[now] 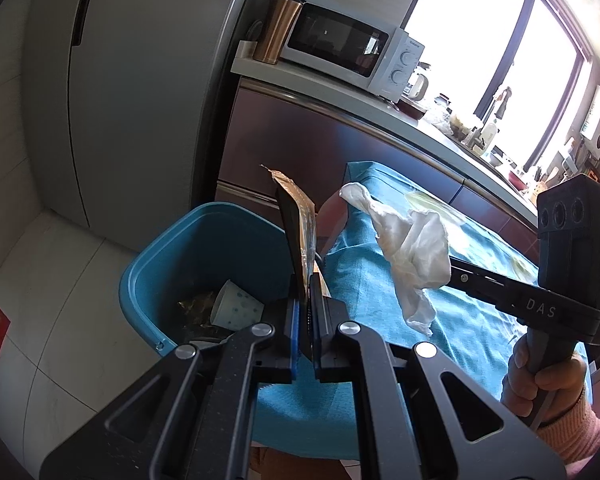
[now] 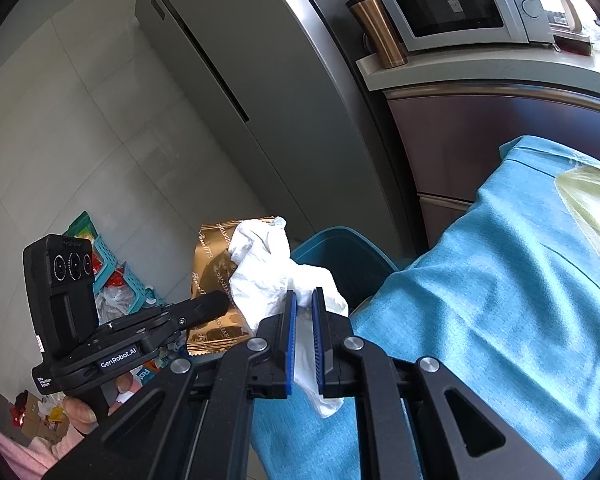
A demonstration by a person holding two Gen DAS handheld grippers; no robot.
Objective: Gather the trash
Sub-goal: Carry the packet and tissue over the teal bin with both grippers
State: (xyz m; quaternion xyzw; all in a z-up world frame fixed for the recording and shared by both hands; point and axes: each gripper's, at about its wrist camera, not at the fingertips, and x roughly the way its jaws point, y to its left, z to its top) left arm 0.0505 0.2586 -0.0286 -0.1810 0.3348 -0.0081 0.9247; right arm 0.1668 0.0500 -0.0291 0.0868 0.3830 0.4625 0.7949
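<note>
Above blue bin point(image 1: 204, 248), left tool point(image 1: 305, 280) clamps gold wrapper point(image 1: 300, 220), right tool point(image 2: 304, 300) pinches crumpled white tissue point(image 2: 268, 272).

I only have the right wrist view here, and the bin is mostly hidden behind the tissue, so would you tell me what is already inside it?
Observer: The left wrist view looks into the blue bin: a pale dotted paper cup lies on its side at the bottom, next to some brownish scraps.
Operator: Thank you. Is the gold wrapper over the bin?
Observer: The left gripper is shut on the gold wrapper, which stands upright at the bin's rim nearest the table.
Operator: And where does my tissue hang?
Observer: The white tissue, clamped in the right gripper, hangs over the blue tablecloth, beside the bin rather than above it.
</note>
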